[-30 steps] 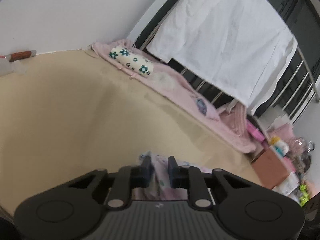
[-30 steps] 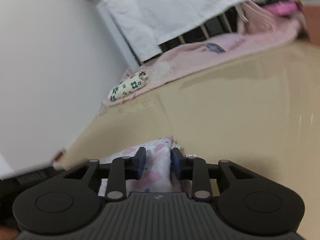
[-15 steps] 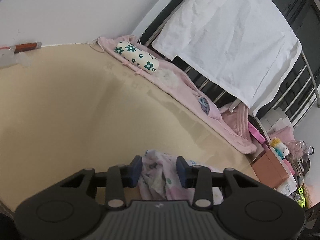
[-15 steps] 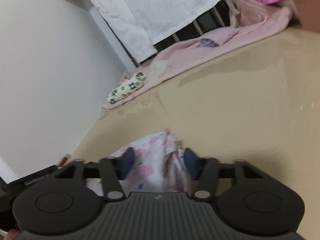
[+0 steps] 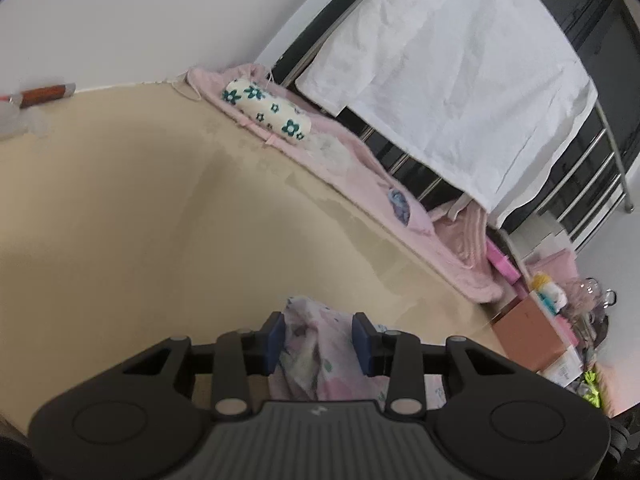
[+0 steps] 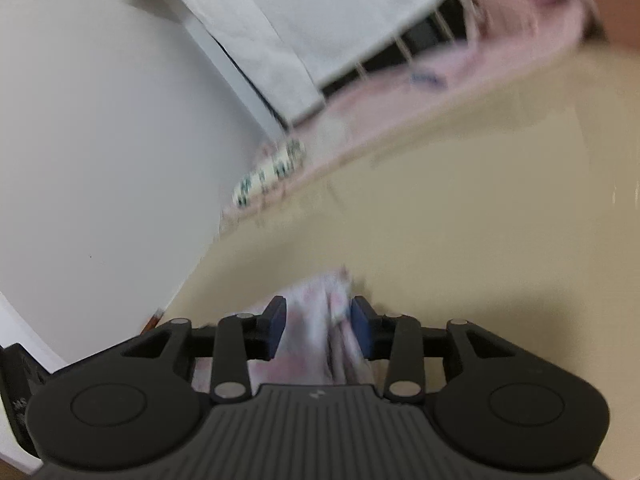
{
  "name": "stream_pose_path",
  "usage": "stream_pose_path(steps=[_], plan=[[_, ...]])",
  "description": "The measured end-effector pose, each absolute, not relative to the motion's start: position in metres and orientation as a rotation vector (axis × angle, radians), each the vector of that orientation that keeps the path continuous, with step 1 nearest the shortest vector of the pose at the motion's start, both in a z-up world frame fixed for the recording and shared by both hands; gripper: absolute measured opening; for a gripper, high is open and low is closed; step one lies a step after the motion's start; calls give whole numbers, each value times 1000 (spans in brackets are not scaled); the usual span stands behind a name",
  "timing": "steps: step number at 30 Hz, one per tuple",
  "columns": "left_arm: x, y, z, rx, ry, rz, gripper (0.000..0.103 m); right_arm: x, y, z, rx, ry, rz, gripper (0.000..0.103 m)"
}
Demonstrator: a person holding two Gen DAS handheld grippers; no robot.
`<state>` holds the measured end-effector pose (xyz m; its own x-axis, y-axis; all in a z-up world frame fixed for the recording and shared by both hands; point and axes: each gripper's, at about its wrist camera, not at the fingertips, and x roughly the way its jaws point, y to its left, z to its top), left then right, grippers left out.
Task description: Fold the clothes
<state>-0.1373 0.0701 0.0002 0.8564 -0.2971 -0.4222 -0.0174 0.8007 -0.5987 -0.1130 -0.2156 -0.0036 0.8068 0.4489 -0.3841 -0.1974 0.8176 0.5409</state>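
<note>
A pink and white floral garment (image 5: pixel 316 348) lies bunched on the beige table (image 5: pixel 160 220). My left gripper (image 5: pixel 318 330) is open, its blue pads apart on either side of the cloth. In the blurred right wrist view the same garment (image 6: pixel 320 312) sits between the pads of my right gripper (image 6: pixel 318 322), which is open too. Most of the garment is hidden under both gripper bodies.
A pink blanket (image 5: pixel 352 168) runs along the table's far edge with a white roll with green flowers (image 5: pixel 266 112) on it. A white sheet (image 5: pixel 452 80) hangs on a dark metal rack behind. A brown box (image 5: pixel 528 336) and clutter stand at the right.
Both grippers were shut on the garment a second ago and have opened, letting go of the cloth. Both have tilted and shifted a little; the right view is motion-blurred.
</note>
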Motion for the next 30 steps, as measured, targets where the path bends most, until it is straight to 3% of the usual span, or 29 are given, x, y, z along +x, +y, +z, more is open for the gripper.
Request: stream_pose_path(steps=[3, 6, 11, 12, 14, 15, 28, 30], plan=[[-134, 65, -1, -601, 545, -154, 35, -106, -211, -8, 495, 559, 389, 17], [-135, 64, -3, -607, 546, -149, 35, -96, -214, -21, 552, 611, 391, 15], [-141, 77, 12, -629, 614, -142, 46, -107, -227, -7, 548, 592, 355, 30], [-143, 79, 18, -619, 645, -136, 57, -111, -227, -1, 514, 588, 341, 36], [-149, 77, 29, -591, 669, -152, 70, -115, -226, 5, 467, 608, 336, 69], [-151, 75, 33, -574, 672, -163, 77, -115, -225, 6, 447, 626, 353, 70], [-127, 63, 25, -585, 852, -297, 73, -114, -211, 1, 388, 738, 442, 65], [-119, 63, 22, -602, 862, -337, 67, -111, -207, 1, 366, 746, 466, 54]])
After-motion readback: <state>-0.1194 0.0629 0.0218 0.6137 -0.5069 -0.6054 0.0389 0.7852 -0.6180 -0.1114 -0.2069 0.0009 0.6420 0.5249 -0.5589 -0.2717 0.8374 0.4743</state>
